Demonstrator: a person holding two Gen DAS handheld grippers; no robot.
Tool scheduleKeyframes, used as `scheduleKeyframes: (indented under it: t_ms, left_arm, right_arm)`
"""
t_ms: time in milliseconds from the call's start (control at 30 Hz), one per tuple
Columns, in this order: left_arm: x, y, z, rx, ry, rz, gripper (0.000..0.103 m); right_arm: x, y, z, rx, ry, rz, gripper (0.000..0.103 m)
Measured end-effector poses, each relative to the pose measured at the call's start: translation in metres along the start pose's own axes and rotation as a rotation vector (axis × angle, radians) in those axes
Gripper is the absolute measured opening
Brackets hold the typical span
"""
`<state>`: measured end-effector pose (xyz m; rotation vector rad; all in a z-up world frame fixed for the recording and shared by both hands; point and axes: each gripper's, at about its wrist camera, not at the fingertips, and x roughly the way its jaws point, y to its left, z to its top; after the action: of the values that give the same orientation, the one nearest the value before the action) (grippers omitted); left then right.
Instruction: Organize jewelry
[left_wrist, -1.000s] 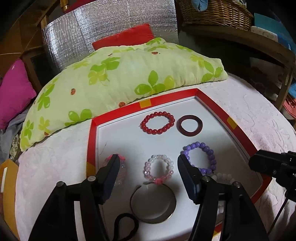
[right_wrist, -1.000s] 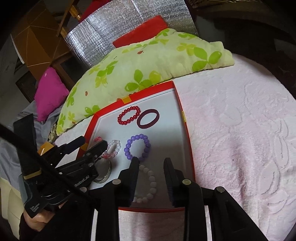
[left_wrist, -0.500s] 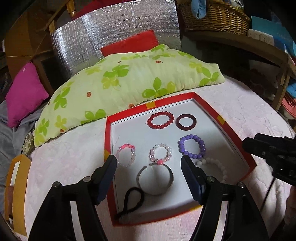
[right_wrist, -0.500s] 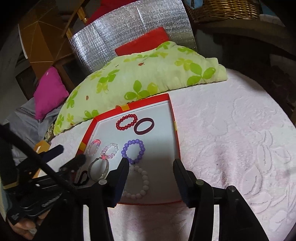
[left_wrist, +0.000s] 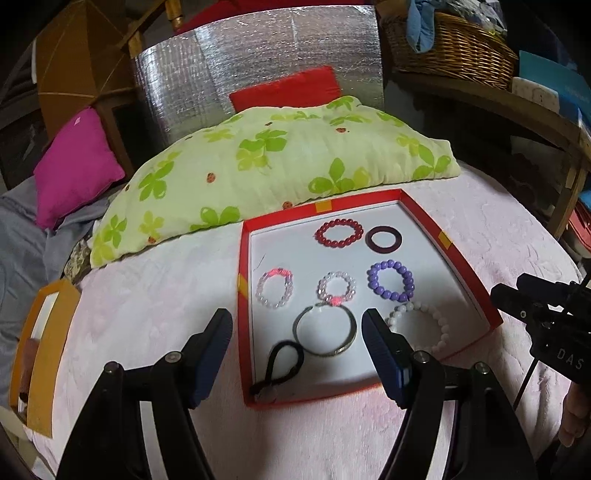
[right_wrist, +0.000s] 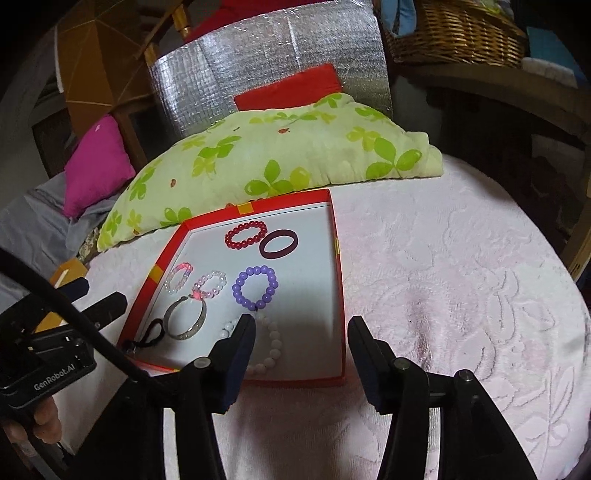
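A bed covered in pale pink embossed fabric (left_wrist: 369, 428) carried a shallow red-rimmed white tray (left_wrist: 413, 218) near its middle and a green leaf-print pillow (left_wrist: 258, 162) along its far edge.

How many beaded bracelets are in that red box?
5: red at the back, purple right-middle, two pale pink ones left and centre, white front-right, partly behind a gripper finger.

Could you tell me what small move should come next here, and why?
Probably draw both hands a little further off and end. The left gripper and right gripper are open and empty above the red tray, where all the pieces, from the red bead bracelet to the black hair tie, already lie spread out inside.
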<state>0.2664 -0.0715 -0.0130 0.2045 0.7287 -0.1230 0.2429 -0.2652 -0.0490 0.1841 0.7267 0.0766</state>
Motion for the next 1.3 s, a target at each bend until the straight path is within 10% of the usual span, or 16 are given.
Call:
scheduleKeyframes:
  t_ms: [1300]
  left_arm:
    - [-0.056,0.023,-0.079,-0.161,0.092,0.093,0.073]
  right_arm:
    - [-0.068,0.057,-0.071,-0.172,-0.067,-0.004,0.060]
